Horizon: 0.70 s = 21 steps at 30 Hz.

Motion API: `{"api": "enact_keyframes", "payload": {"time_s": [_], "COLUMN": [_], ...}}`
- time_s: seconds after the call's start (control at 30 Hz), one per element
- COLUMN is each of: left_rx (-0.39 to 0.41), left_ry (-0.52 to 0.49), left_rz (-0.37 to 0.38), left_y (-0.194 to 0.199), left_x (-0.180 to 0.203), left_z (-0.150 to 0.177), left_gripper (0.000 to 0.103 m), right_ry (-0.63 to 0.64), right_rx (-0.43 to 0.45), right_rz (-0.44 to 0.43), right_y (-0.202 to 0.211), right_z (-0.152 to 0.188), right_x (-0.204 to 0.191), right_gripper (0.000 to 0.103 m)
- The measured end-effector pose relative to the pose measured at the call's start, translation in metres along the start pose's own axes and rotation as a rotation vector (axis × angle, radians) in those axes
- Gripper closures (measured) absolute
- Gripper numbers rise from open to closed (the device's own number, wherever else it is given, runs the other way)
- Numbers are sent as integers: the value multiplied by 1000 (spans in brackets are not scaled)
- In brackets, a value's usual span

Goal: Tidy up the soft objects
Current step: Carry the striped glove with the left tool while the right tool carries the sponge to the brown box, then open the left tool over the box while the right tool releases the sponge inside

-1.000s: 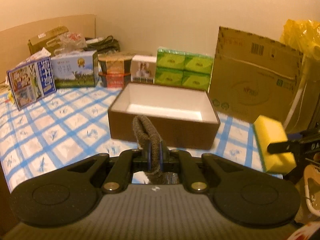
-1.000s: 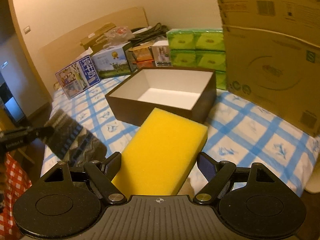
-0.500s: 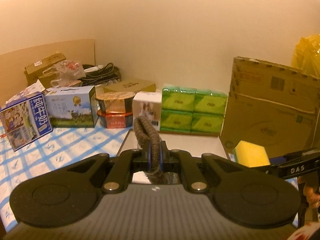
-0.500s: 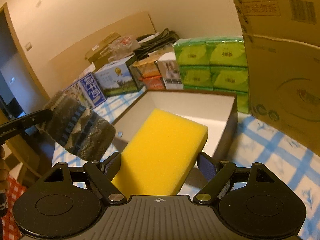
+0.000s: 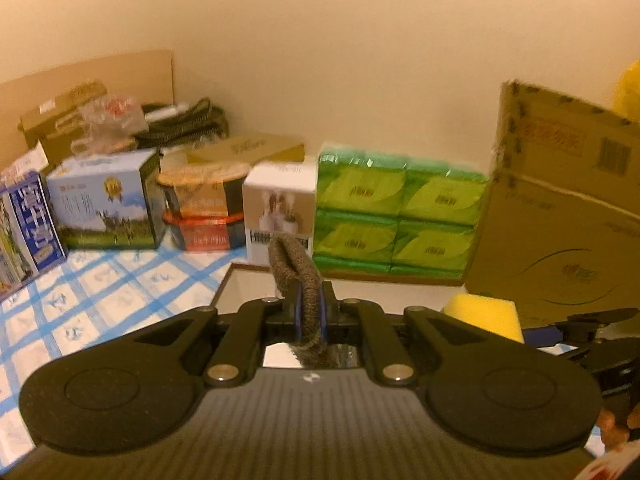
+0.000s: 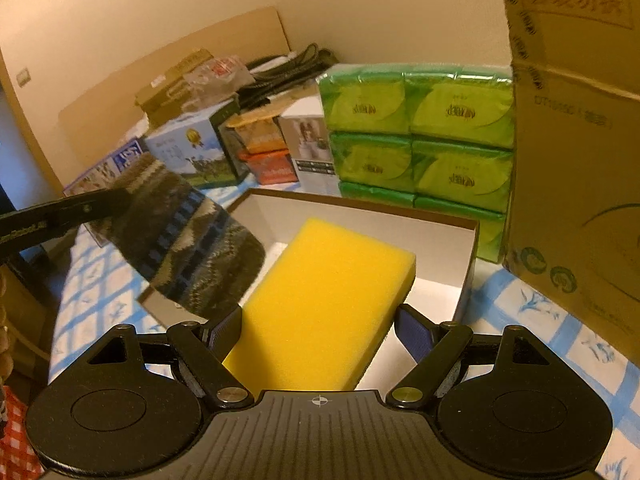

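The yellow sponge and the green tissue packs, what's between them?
In the right wrist view, the brown box's far wall stands between the yellow sponge and green tissue packs.

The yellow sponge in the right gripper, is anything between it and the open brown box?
Nothing visible blocks it. The yellow sponge already hangs over the open brown box, whose white floor looks bare. The knitted sock hangs beside it, at the box's left edge.

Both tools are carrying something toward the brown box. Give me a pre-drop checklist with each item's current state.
1. Left tool shut on knitted sock: ok.
2. Right tool gripping yellow sponge: ok.
3. Sponge over the box opening: ok.
4. Sock fully over the box: cannot tell; it hangs at the near left edge.
5. Box floor bare where visible: ok.
6. Sock and sponge apart: cannot tell.
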<state>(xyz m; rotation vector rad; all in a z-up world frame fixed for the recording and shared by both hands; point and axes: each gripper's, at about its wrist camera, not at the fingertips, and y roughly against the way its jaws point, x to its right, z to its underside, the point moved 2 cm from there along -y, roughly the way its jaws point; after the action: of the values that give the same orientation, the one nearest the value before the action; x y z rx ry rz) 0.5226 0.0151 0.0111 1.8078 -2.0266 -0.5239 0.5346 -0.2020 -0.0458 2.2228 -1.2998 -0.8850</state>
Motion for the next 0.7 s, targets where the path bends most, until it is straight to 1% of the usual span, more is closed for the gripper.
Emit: {"api": "enact_keyframes", "payload": {"time_s": [0.03, 0.07, 0.1, 0.13, 0.3, 0.43, 0.5, 0.63, 0.7], "left_rx": [-15, -27, -45, -64, -112, -145, -152, -159, -165], "left_ry": [1, 3, -1, -13, -41, -33, -29, -18, -15], "left_rz": [0, -15, -30, -43, -66, -80, -87, -98, -98], "left_y": [-8, -15, -22, -29, -35, -31, -26, -12, -3], "left_x": [-2, -3, -5, -6, -16, -27, -32, -41, -43], "left_z": [1, 3, 5, 7, 24, 35, 38, 43, 45], "left_gripper": [89, 83, 73, 69, 68, 68, 65, 62, 58], "right_ry": [2, 5, 6, 5, 3, -5, -14, -20, -17], "right_rx": [-2, -4, -8, -10, -13, 1, 21, 64, 75], "right_rz": [10, 15, 16, 19, 25, 29, 37, 51, 57], "right_y": [-5, -8, -12, -15, -24, -27, -27, -20, -14], "right_z": [-1, -1, -2, -2, -2, -2, -5, -11, -12], "right_x": [0, 0, 1, 1, 1, 0, 0, -2, -4], "right_gripper": [21, 21, 21, 21, 20, 16, 15, 10, 9]}}
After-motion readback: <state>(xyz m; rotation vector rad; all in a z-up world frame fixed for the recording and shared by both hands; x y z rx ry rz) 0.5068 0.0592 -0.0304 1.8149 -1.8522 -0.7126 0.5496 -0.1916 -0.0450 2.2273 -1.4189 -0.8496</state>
